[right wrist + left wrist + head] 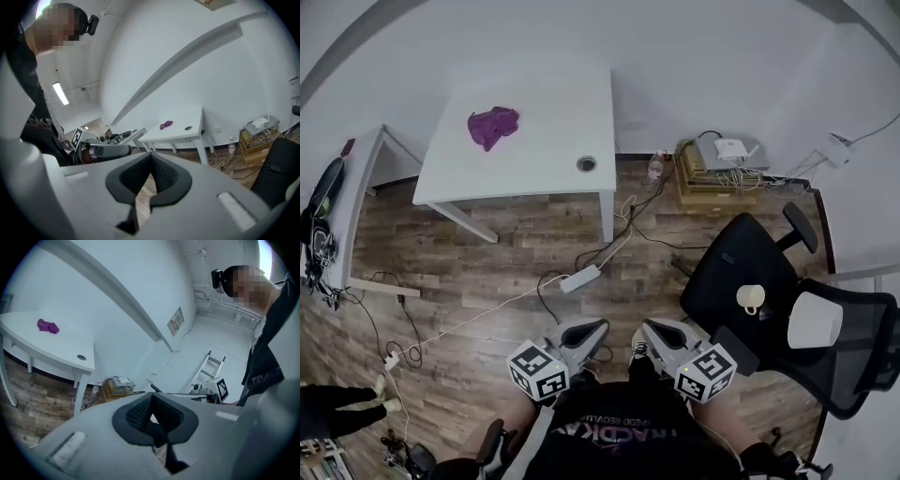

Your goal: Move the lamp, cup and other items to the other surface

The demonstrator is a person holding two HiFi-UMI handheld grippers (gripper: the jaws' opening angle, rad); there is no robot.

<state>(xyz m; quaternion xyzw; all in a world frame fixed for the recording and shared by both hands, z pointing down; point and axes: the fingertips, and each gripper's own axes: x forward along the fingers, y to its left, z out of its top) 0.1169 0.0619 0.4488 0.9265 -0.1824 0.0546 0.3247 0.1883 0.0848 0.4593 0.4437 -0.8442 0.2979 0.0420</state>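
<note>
On the seat of a black office chair at the right stand a cream cup and a white lamp shade. Far ahead, a purple cloth lies on the white table. Both grippers hang low in front of the person, side by side over the floor. My left gripper is shut and holds nothing, and so is my right gripper. In the left gripper view the shut left gripper points toward the table and cloth. In the right gripper view the right gripper faces the same table.
A power strip and loose cables lie on the wood floor between me and the table. A stack of boxes with a white device stands by the wall, a bottle beside it. Another white desk is at the left.
</note>
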